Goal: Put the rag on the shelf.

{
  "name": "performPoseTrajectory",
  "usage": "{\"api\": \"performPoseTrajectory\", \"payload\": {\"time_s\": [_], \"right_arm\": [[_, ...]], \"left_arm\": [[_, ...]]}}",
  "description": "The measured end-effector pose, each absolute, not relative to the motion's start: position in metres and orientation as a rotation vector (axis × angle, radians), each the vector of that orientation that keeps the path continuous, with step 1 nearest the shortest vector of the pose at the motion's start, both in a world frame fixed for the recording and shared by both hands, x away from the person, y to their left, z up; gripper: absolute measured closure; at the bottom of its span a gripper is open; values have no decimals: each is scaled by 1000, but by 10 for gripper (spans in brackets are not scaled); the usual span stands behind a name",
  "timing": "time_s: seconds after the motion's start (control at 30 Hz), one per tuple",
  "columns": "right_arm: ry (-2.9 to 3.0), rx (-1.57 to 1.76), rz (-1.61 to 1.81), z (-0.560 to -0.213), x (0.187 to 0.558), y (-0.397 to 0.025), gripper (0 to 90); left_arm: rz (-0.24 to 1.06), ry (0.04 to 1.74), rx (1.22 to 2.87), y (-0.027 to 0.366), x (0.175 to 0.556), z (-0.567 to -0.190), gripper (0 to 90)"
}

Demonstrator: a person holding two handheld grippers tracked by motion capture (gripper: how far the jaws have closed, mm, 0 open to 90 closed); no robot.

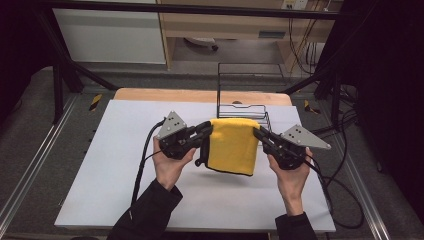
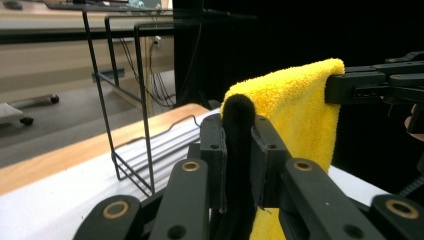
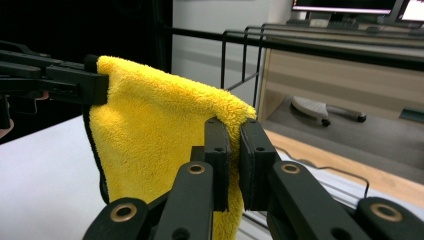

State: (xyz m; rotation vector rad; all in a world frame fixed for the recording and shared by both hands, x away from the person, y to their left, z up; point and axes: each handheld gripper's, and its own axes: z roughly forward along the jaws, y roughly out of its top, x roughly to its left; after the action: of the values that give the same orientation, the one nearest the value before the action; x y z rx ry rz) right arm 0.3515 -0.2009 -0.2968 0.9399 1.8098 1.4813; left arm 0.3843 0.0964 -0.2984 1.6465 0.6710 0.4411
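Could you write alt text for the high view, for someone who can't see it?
A person's two hands hold a yellow towel up between two grippers, left gripper and right gripper, above a white table. A black wire rack stands just behind the towel.

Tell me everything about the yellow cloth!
The cloth is bright yellow and fluffy, like a small towel, with a dark edge and a little black loop at its lower left. It looks folded over, hanging down above the white table without touching it. The left gripper pinches one top corner and the right gripper the other. A black wire rack stands just behind.
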Motion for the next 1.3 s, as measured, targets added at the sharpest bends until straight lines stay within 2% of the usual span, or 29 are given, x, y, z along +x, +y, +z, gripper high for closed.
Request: {"api": "performPoseTrajectory", "payload": {"time_s": [1.3], "right_arm": [[1596,883,1537,-230,371,-217,840]], "left_arm": [[496,616,1489,71,418,-228,787]]}}
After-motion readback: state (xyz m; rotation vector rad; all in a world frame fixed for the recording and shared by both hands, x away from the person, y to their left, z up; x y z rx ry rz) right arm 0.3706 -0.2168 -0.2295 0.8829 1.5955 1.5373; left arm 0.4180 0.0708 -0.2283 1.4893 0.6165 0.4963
